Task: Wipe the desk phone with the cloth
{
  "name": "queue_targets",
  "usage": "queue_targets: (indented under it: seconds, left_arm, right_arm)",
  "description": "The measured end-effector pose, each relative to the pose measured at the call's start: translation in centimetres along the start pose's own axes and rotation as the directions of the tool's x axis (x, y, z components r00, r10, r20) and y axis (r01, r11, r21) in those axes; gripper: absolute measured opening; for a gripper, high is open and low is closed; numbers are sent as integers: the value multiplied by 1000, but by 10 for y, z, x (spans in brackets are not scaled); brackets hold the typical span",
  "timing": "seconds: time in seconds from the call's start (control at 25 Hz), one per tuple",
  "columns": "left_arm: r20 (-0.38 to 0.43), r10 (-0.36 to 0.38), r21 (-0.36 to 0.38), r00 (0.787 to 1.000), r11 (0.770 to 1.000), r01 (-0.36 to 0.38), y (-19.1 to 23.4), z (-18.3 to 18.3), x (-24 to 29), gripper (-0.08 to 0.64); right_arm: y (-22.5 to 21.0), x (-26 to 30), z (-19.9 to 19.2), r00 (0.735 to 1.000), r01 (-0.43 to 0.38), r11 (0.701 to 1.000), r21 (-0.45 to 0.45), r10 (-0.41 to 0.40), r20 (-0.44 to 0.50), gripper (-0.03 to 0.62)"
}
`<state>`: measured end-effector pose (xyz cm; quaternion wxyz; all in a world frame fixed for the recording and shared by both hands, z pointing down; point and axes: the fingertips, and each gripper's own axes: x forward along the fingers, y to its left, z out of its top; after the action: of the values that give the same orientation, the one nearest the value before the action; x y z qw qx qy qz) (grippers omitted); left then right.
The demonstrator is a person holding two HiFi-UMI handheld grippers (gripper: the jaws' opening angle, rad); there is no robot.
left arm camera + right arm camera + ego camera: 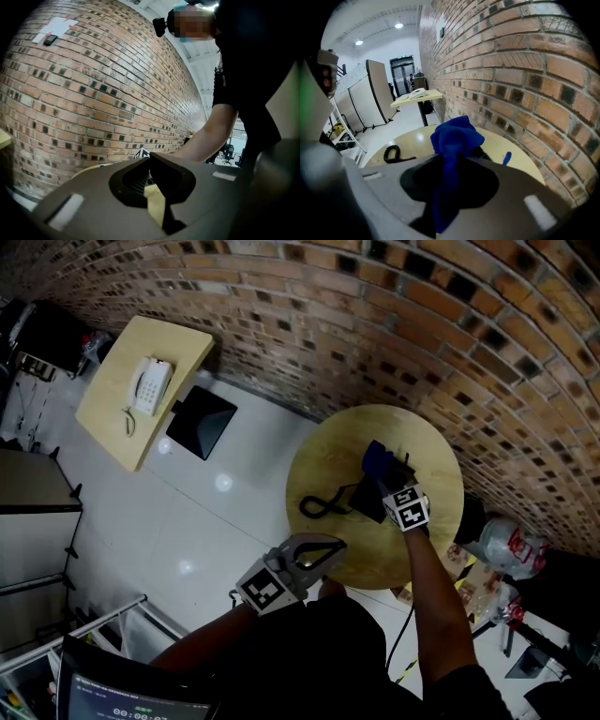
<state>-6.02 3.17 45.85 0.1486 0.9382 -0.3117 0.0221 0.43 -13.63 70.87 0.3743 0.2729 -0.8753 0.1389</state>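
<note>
Head view steeply down over round table point(319, 451), both gripper views low and close, all sharing brick wall point(525, 70).

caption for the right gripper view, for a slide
Right gripper clamps a crumpled blue cloth above a round pale tabletop beside a brick wall

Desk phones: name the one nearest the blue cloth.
The black desk phone on the round wooden table; the white one sits on the far rectangular table.

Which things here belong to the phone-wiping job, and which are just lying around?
Job:
blue cloth, held in the right gripper
black desk phone and its coiled cord
round table under them

Lying about:
white phone on the far table
plastic bags by the wall
</note>
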Motion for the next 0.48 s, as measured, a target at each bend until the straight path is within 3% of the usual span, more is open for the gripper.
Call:
queue_targets:
  seconds: [0.32,0.48]
  left_arm:
    - [-2,-24,-3,1000,1000,24,-4,-1,6,-8]
    - [-13,-42,-1,999,999,42,-6,-5,14,-8]
  right_arm:
    - [102,6,-59,985,-150,989,-9,149,-93,89]
    - [120,0,-70,983,-166,985,37,168,-76,89]
